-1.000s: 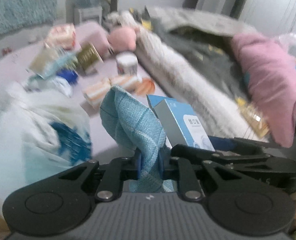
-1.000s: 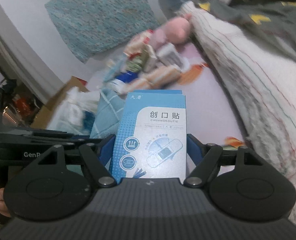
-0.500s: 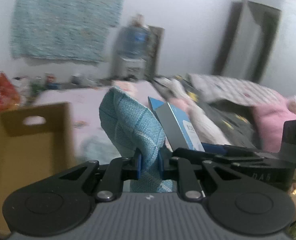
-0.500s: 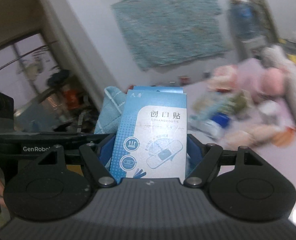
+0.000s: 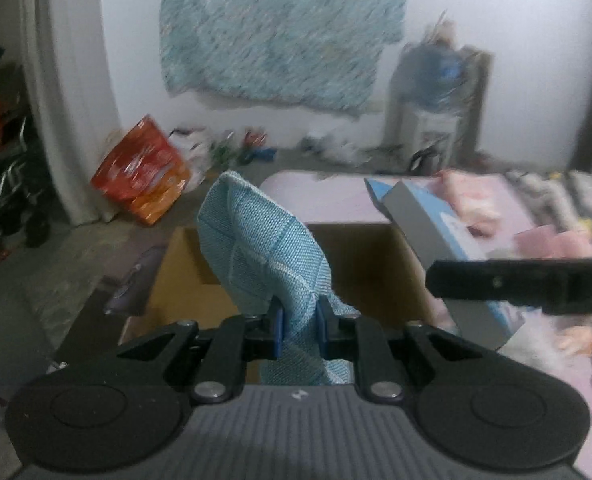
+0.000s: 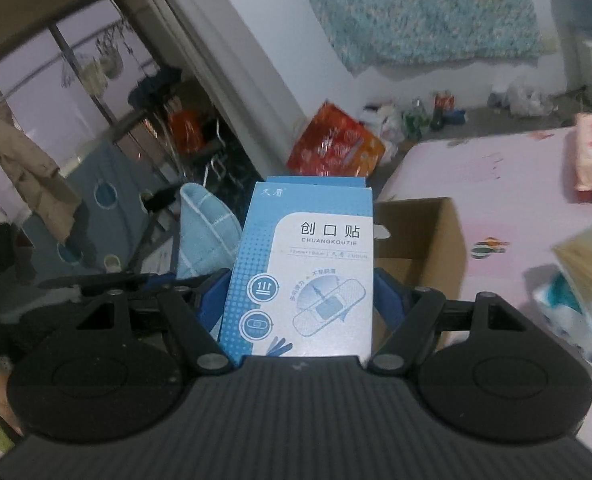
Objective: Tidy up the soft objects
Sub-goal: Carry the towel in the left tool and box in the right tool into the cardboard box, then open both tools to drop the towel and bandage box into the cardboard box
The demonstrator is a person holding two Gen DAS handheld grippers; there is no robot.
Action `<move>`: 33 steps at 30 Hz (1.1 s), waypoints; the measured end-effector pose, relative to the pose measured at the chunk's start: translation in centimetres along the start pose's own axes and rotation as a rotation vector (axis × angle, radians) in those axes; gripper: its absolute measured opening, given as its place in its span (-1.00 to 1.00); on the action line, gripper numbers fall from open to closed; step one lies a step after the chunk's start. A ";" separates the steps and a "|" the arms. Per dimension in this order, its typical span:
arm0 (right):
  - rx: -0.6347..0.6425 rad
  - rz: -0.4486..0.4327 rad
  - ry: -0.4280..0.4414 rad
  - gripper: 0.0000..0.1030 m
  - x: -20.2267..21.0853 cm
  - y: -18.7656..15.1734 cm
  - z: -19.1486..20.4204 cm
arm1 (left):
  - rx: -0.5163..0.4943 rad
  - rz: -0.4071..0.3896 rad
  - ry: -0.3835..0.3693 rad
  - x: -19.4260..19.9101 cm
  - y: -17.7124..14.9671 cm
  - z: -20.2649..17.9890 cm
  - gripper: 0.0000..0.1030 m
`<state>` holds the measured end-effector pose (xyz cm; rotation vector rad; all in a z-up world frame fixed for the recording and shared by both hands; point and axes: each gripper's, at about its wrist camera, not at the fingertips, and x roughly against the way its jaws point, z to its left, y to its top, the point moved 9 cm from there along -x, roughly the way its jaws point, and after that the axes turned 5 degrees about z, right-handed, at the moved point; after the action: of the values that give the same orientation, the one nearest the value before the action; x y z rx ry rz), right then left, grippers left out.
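Left gripper (image 5: pixel 298 330) clamps blue cloth (image 5: pixel 261 248); right gripper (image 6: pixel 302 300) clamps plaster box (image 6: pixel 308 272); cardboard box (image 5: pixel 360 268) beyond both, presumably their destination.

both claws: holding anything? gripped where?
Left claw pinches the light blue woven cloth near its lower bunched end. Right claw clamps the blue-and-white cardboard bandage box across its lower side edges.

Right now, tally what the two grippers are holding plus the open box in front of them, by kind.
Cloths: 1, blue cloth in the left gripper
Cartons: 1, plaster box in the right gripper
Open boxes: 1, cardboard box, ahead of both grippers
Total: 3
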<state>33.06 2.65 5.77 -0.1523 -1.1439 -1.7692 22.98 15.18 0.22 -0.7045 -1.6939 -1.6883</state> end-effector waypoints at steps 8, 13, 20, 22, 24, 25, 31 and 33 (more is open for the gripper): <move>-0.098 0.198 -0.084 0.43 -13.6 1.6 -0.8 | -0.015 0.163 0.090 -8.9 0.4 5.6 -0.66; -0.106 0.250 -0.133 0.43 -17.9 1.6 -1.5 | -0.027 0.203 0.116 -11.8 0.1 6.7 -0.65; -0.150 0.288 -0.113 0.46 -22.5 1.1 -2.6 | -0.060 0.199 0.171 -14.8 0.6 7.5 -0.61; -0.172 0.291 -0.084 0.45 -23.3 0.7 -3.0 | -0.056 0.212 0.177 -15.5 0.4 7.7 -0.60; -0.191 0.295 -0.082 0.45 -24.2 0.4 -3.5 | -0.054 0.223 0.189 -16.2 0.3 7.9 -0.58; -0.199 0.296 -0.079 0.45 -24.7 0.2 -3.6 | -0.051 0.229 0.194 -16.5 0.3 8.1 -0.57; -0.212 0.285 -0.074 0.45 -25.6 -0.1 -4.5 | -0.027 0.231 0.188 -17.3 0.3 8.8 -0.44; -0.206 0.279 -0.072 0.45 -25.5 0.0 -4.5 | -0.023 0.224 0.186 -17.2 0.3 8.8 -0.38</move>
<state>47.72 16.04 -10.84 -0.4796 -0.9381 -1.6374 33.88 25.07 -12.32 -0.6976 -1.4144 -1.5667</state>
